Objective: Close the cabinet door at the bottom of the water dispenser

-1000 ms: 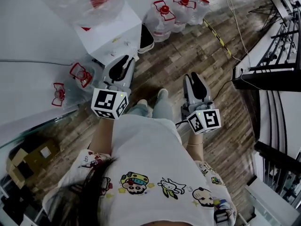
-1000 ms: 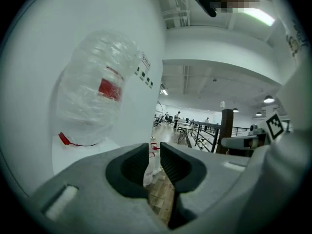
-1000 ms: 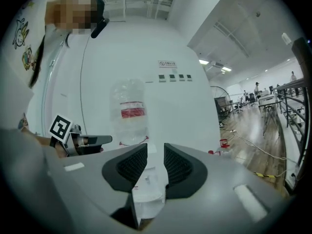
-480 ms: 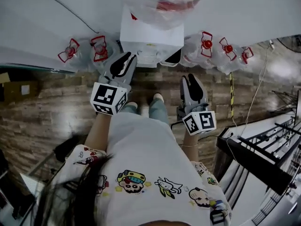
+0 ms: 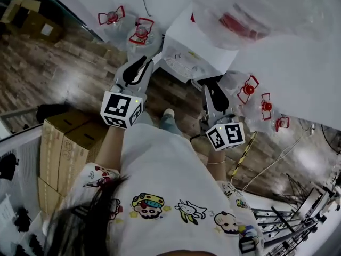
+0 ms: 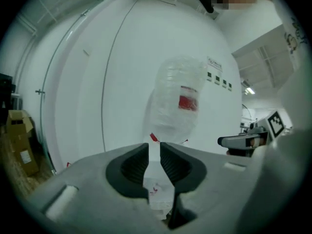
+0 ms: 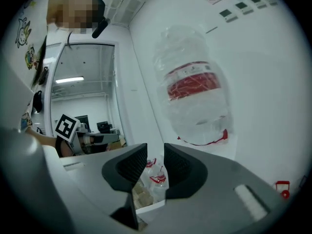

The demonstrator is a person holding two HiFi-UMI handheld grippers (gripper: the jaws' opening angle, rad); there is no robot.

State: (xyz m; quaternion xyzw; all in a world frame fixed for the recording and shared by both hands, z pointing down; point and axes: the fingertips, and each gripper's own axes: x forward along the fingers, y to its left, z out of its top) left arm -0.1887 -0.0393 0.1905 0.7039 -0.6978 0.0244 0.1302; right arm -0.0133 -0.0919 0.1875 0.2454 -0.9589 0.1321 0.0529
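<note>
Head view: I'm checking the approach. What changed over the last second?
The person turned: the water dispenser slid from upper left to centre-right; new cardboard boxes show at left. Nothing grasped or released. The left gripper and right gripper stay out front, jaws slightly apart, empty.

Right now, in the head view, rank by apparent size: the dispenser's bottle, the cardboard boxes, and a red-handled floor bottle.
Largest: dispenser's bottle and cardboard boxes look about alike; the bottle sits nearer the camera, so I won't rank them.
Smallest: red-handled floor bottle, clearly.

Left gripper [image 5: 143, 64], right gripper [image 5: 214, 89] side by side; fingers [image 6: 131, 167] narrowly apart, empty.
</note>
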